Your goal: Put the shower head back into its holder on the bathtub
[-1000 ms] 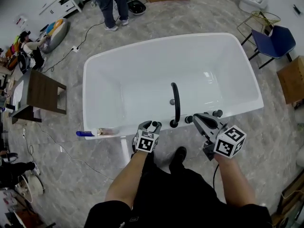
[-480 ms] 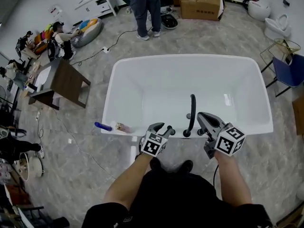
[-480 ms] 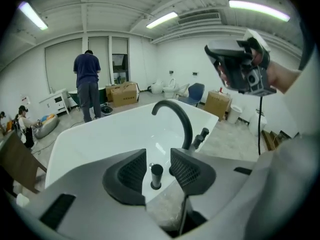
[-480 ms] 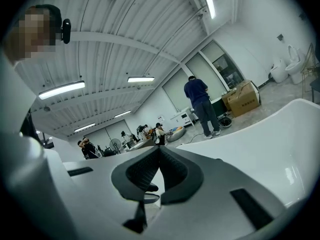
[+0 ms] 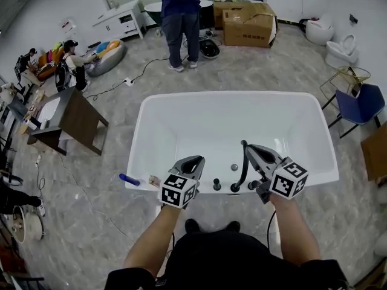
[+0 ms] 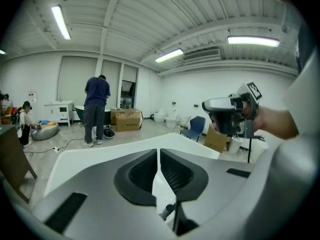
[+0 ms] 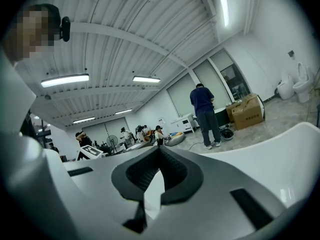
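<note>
White acrylic bathtub (image 5: 230,95) fills mid-frame in the head view. The black shower head (image 5: 243,161) stands upright at the near rim among the black fittings, just left of the right tool. It looks seated in its holder, but the base is too small to confirm.

Left tool (image 5: 192,160) sits at lower centre-left, above the near rim and clear of the shower head. In the left gripper view the left tool (image 6: 159,156) has its jaws closing, only a hairline slit left and nothing between them. A second ago it was wide open, low at the foot of the shower head; now it is higher and further left.

Right tool (image 5: 250,148) is at lower centre-right. The right gripper view shows its jaws (image 7: 160,151) meeting at the tips, empty. It also sits higher than before.

The shower head keeps the same spot on the rim as in both earlier frames. The head view has tipped up: the tub now lies lower in frame and more of the room shows. Standing person in blue (image 5: 179,17) is at top centre, cardboard box (image 5: 248,24) to the right. Blue item (image 5: 129,179) lies on the rim's lower-left corner, unmoved.
</note>
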### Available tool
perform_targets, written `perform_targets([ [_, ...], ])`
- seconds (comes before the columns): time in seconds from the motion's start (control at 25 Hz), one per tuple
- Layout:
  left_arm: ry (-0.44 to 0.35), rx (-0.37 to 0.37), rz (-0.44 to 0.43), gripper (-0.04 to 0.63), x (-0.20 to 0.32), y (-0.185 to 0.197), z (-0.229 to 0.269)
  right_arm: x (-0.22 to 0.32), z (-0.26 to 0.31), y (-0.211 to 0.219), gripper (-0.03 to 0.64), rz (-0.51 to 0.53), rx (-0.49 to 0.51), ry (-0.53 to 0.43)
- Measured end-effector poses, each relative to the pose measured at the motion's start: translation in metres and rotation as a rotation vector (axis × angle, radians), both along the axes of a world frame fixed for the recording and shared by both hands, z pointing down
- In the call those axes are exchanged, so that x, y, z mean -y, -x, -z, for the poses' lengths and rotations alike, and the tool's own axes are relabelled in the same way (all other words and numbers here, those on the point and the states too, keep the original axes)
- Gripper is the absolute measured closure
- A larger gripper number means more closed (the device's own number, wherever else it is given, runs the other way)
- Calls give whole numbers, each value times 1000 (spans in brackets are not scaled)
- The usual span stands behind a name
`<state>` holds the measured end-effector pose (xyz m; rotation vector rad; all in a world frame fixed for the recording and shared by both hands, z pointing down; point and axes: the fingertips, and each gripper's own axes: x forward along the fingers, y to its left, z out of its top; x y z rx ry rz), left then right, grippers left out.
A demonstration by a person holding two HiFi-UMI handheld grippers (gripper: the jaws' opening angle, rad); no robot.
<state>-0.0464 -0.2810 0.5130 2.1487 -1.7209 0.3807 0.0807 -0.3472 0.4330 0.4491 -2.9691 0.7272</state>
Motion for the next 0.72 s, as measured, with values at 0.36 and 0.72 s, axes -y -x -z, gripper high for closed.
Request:
perform_targets([
  [0.36,-141,-8,-6,580,17,38,84,2,34,13,600,-69,-49,-108],
  [0.72,-263,22,-48,580,23,42,130,-1,55,18,600,-67,-33,-197],
])
